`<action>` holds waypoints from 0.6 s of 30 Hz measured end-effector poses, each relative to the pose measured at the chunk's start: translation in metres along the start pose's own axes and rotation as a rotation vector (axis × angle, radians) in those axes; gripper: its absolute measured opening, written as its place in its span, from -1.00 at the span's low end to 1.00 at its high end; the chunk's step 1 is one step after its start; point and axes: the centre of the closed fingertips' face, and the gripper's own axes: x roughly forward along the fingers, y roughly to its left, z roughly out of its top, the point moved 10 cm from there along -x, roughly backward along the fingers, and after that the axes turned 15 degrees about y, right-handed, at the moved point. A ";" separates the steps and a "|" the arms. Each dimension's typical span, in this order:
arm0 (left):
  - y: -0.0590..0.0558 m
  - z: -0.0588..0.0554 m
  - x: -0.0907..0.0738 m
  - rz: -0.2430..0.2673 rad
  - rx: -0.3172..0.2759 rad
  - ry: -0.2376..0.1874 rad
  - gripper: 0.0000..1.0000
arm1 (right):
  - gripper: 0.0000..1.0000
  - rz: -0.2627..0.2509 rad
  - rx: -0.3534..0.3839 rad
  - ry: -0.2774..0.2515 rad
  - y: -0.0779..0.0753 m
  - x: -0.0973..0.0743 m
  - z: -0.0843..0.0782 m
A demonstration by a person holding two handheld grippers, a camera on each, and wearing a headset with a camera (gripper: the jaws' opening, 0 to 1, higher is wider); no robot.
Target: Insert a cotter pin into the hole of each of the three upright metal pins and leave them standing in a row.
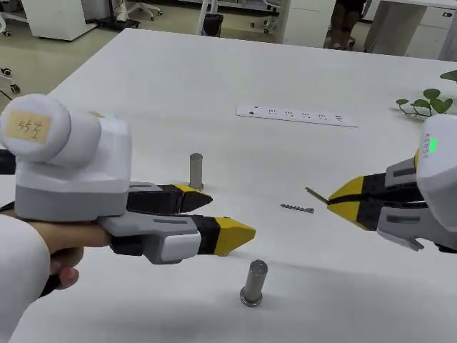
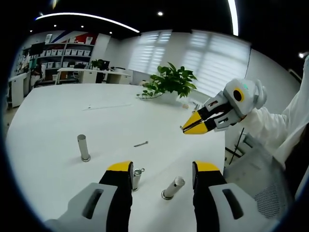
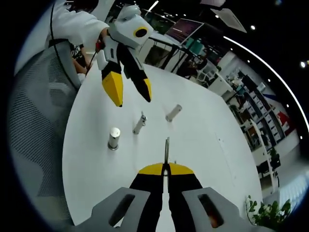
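A cotter pin [image 3: 166,147] is clamped in the closed jaws of the right hand-held gripper [image 3: 165,169] and points ahead. The left hand-held gripper [image 2: 163,166] is spread wide and empty, with a metal pin [image 2: 173,187] upright on the tabletop [image 2: 58,111] just ahead of it. Insertion is judged to be in hand. Next, that pin must be steadied and its hole aligned.
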 end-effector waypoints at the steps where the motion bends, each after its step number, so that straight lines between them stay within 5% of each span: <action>1: -0.001 0.001 0.001 -0.005 0.002 0.001 -0.09 | -1.00 -0.007 0.003 -0.003 0.001 0.000 0.001; 18: -0.016 0.020 0.023 -0.098 0.040 0.001 -0.29 | -1.00 0.009 -0.012 -0.018 0.020 -0.001 0.012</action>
